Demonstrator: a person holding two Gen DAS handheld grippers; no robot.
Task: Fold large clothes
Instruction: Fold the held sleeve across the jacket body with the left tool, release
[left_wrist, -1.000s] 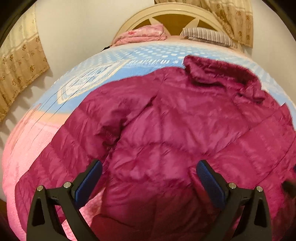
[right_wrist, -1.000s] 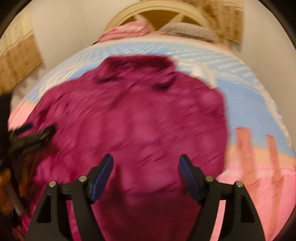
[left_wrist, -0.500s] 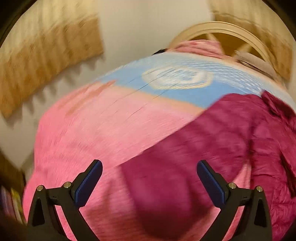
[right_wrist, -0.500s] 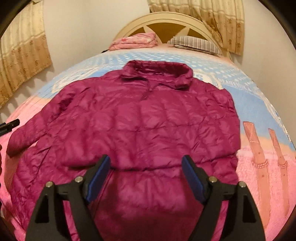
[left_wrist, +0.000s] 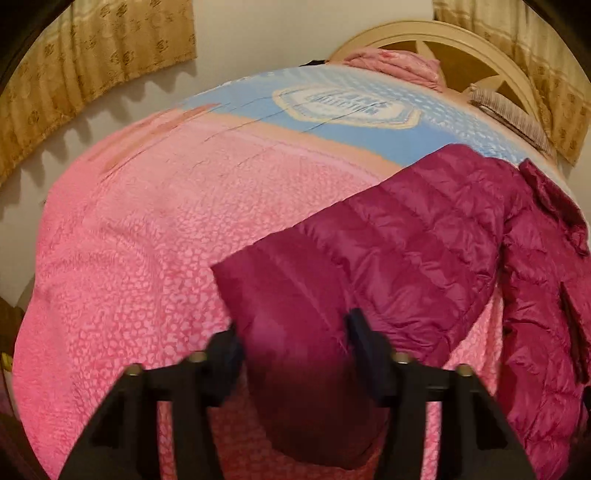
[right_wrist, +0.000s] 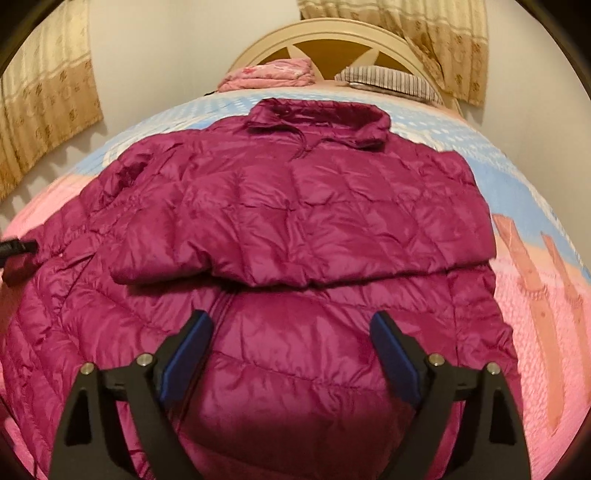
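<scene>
Left wrist view: left hand-held gripper pinching magenta quilted puffer jacket cuff; right hand-held gripper spread above hem; slick fabric likely slipping free

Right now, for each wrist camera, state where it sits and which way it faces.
Left wrist: on the left tool, low over the pink bedspread, facing the headboard; its fingers flank the jacket's outstretched sleeve.
Right wrist: on the right tool, above the jacket hem, facing the headboard; its open fingers show.
Shared: the magenta puffer jacket, bedspread, headboard, pink quilt, striped pillow, curtains.
</scene>
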